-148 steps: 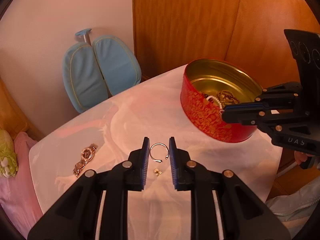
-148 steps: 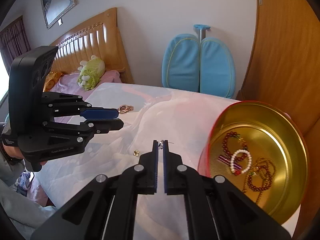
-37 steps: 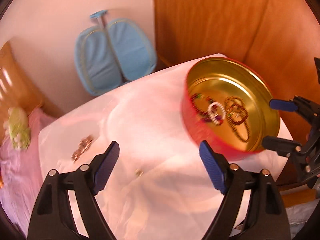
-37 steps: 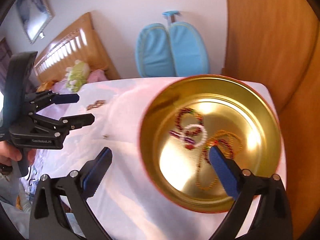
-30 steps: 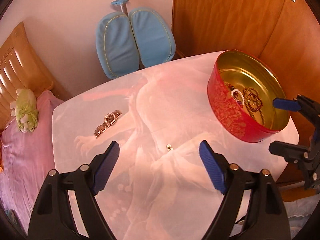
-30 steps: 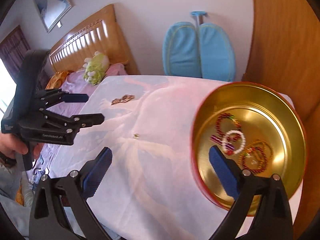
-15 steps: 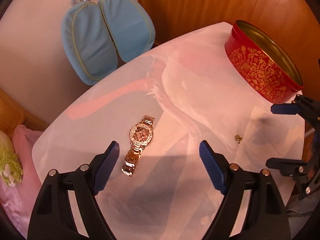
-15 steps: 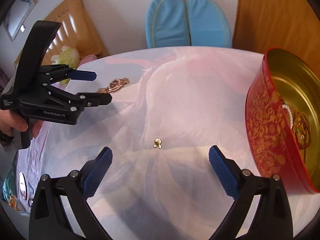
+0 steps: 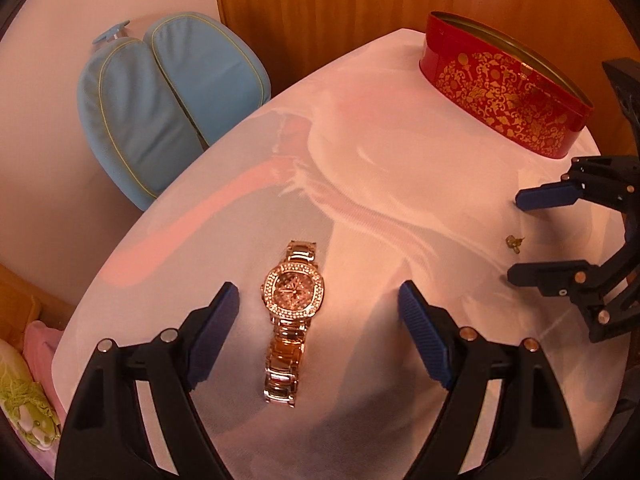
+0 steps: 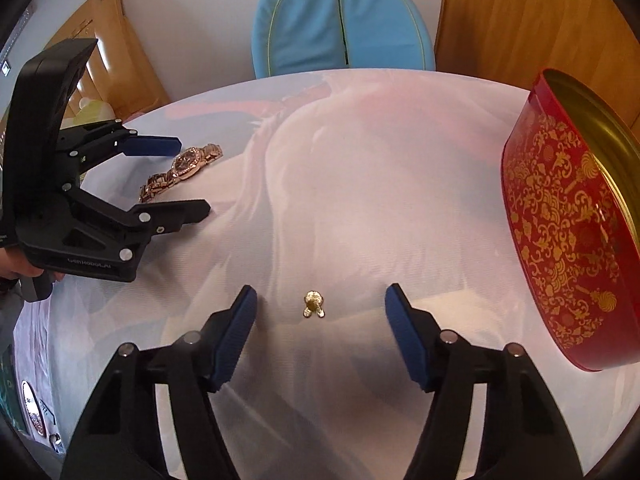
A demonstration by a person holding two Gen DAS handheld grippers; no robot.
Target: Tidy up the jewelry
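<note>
A rose-gold watch (image 9: 294, 312) with a stone-set face lies flat on the white table. My left gripper (image 9: 319, 304) is open, low over it, with the watch between its blue pads. The watch also shows in the right wrist view (image 10: 180, 172), with the left gripper (image 10: 176, 176) around it. A small gold earring (image 10: 313, 304) lies on the table between the open blue pads of my right gripper (image 10: 320, 316). It also shows in the left wrist view (image 9: 513, 242), inside the right gripper (image 9: 516, 236). Both grippers are empty.
A red and gold round tin (image 9: 504, 84) stands at the table's far right edge, also in the right wrist view (image 10: 572, 220). A blue padded chair back (image 9: 168, 96) stands behind the table. Wooden wardrobe panels (image 9: 360, 8) are at the back. A bed lies at left.
Both grippers have come down closer to the table. The left one now frames the watch and the right one frames the earring. Both stay open.
</note>
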